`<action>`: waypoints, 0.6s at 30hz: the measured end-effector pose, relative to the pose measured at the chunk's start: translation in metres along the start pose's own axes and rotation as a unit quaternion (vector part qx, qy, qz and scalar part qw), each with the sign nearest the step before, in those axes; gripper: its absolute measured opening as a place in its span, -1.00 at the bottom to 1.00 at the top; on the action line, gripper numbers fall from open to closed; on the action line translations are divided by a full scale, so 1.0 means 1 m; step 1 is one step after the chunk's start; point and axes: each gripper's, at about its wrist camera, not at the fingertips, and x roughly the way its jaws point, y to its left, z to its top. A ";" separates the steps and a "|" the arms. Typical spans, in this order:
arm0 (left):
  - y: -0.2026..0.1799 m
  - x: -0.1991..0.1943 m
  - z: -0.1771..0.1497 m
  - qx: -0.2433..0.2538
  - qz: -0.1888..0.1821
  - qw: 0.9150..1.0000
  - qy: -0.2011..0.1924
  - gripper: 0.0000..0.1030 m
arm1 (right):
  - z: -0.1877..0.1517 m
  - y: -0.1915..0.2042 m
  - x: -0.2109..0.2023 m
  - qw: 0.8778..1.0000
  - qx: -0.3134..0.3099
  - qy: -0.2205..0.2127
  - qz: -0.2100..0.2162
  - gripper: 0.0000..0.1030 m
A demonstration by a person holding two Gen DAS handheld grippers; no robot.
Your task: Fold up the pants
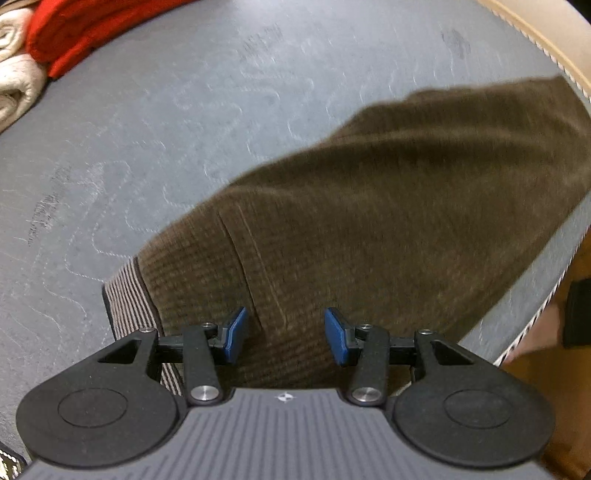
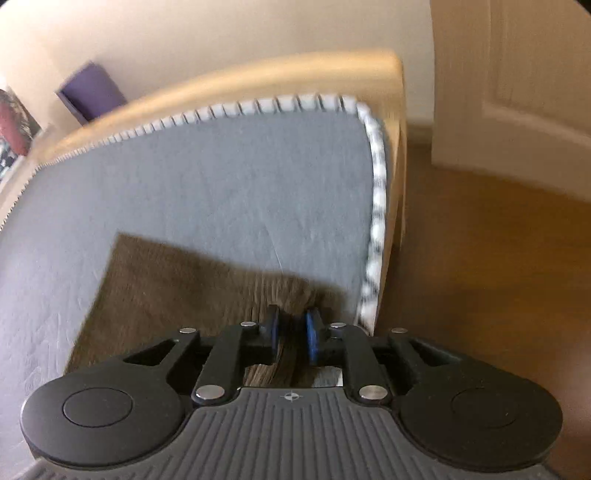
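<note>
Blue pads (image 1: pixel 236 334) of the left hand-held gripper (image 1: pixel 284 336) stand apart, directly over the pants (image 1: pixel 369 206), with brown ribbed fabric showing in the gap between them. Contact between pads and cloth cannot be told.

Pants position: brown corduroy-like pants lie spread on the grey quilted mattress (image 1: pixel 166 122) of a bed, near its edge. A striped waistband lining (image 1: pixel 125 295) shows at the end nearest the left hand-held gripper. A seam or pocket line runs up the cloth just above the left pad.

Right hand-held gripper (image 2: pixel 291 332): fingers nearly together, with a bunched fold of pants between the pads. Motion blur leaves it unclear whether the pads actually press on the cloth. This grip point sits near the mattress corner, beside the white-and-grey piped border (image 2: pixel 376 221).

Surroundings: red cloth (image 1: pixel 81 33) and cream towels (image 1: pixel 16 85) lie at the far side of the mattress. A beige bed frame (image 2: pixel 258 70), wood floor (image 2: pixel 480 277) and white door (image 2: pixel 517 81) are visible.
</note>
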 end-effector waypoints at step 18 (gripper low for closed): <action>0.050 0.011 -0.021 -0.065 0.045 0.997 0.018 -0.06 | -0.028 0.062 -0.008 0.988 -0.107 0.071 0.082 -0.19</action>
